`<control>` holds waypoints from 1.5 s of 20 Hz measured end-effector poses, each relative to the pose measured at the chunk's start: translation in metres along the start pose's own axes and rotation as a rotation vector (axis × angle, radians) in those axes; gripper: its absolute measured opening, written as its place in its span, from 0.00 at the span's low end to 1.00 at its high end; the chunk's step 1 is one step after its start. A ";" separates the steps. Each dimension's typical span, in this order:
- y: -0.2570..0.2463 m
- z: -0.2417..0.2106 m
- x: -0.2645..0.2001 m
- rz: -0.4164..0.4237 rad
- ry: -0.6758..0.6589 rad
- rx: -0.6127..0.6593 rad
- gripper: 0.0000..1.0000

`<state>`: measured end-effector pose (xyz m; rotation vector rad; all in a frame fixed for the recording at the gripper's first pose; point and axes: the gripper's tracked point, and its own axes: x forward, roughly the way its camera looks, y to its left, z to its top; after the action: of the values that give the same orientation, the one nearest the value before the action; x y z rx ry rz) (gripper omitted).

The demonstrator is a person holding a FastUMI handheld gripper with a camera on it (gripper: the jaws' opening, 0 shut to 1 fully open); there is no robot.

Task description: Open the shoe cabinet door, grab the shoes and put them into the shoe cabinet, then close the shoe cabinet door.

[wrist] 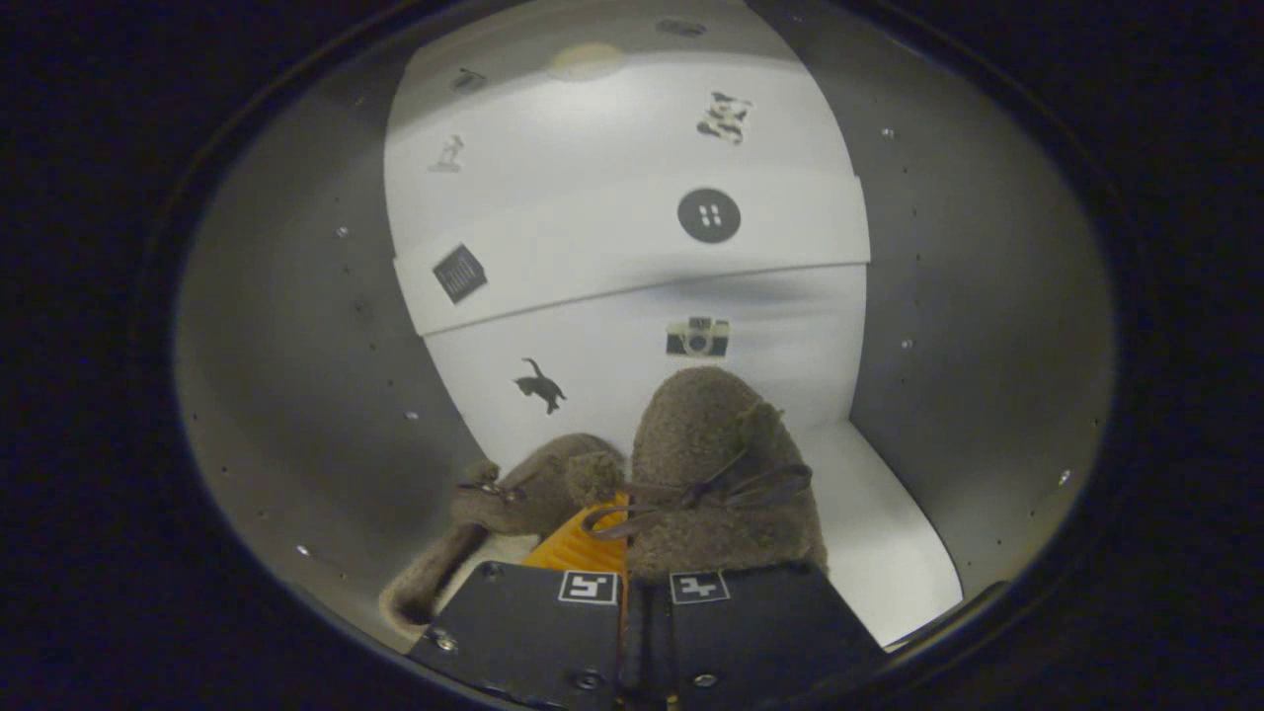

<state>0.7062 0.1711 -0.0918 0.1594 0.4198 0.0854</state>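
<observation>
Two slippers inside cabinet (pixel 296 395): right slipper (pixel 716 474) upright, left slipper (pixel 528 494) slumped beside it. Gripper (pixel 644 553) fingers narrow, seemingly pinching right slipper's heel. Looks light, soft, floppy; firmest hold likely heel rim.

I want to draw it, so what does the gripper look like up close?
The gripper has two flat, blocky plates side by side with a thin slit between them. Each plate carries a small square sticker with a black-and-white code pattern near its front edge, and a few round screws sit lower down. No cables can be seen.
</observation>
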 end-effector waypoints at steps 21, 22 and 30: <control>0.009 0.002 -0.088 -0.020 -0.088 -0.114 0.80; 0.013 0.001 -0.100 -0.011 -0.097 -0.121 0.82; 0.032 -0.033 -0.213 0.014 -0.164 -0.140 0.99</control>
<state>0.4969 0.1829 -0.0312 0.0307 0.2484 0.1148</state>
